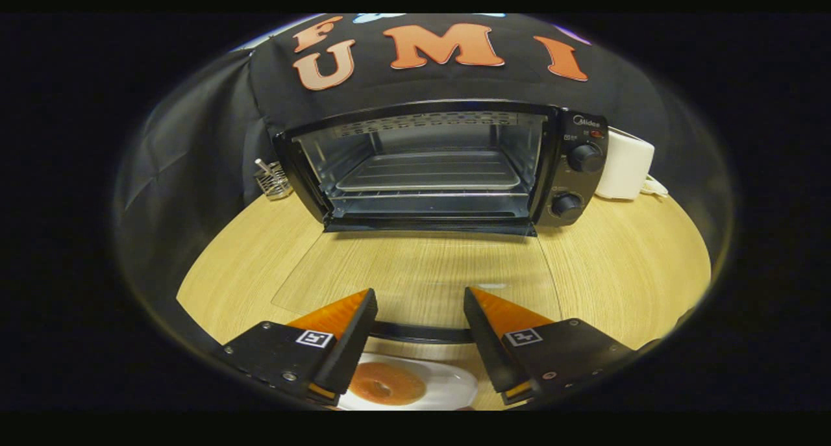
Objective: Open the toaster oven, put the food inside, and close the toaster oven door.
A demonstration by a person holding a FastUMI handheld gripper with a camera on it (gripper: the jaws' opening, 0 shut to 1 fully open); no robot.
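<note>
The black toaster oven [574, 173] stands at the back of the wooden table, its cavity showing a wire rack [428, 173] with nothing on it. Its glass door [415, 271] lies folded down flat toward me. The door's dark handle bar [422, 333] runs across just behind my fingertips. My gripper [421, 297] is open, the fingers wide apart and hovering over the door's front edge, with nothing pressed between them. Below and behind the fingers, a ring-shaped glazed donut [387, 383] rests on a white plate [458, 387].
A white appliance [624, 165] with a cord sits right of the oven. A small metal wire holder [272, 180] stands at the oven's left. Bare wooden table [636, 264] spreads on both sides of the open door. Black cloth walls close the back.
</note>
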